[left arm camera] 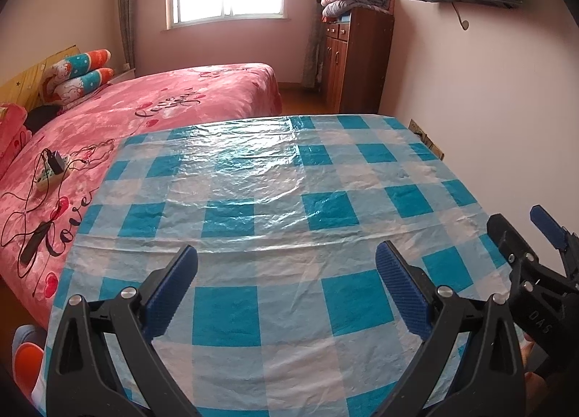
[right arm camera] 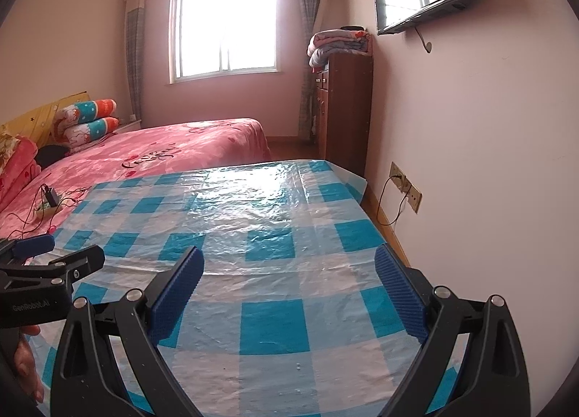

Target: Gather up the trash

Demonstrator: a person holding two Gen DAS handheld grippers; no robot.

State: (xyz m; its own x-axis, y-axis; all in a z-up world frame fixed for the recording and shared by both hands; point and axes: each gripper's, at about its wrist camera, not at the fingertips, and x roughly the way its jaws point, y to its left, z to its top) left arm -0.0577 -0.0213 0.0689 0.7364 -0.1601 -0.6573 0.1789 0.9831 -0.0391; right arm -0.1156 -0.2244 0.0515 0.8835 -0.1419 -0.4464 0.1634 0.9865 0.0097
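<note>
At the left of both views lies the pink bed [left arm camera: 152,109], with a power strip [left arm camera: 50,173] and cords on its cover. The left gripper [left arm camera: 286,290] hovers level over the blue-checked tabletop [left arm camera: 289,178], jaws spread wide and holding nothing. The right gripper [right arm camera: 289,294] hangs beside it at lower right, likewise released. No trash shows on the tabletop.

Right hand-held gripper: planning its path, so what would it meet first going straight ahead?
Probably the checked plastic tablecloth on the table; nothing lies on it ahead of the open right hand-held gripper. Depth is unclear.
</note>
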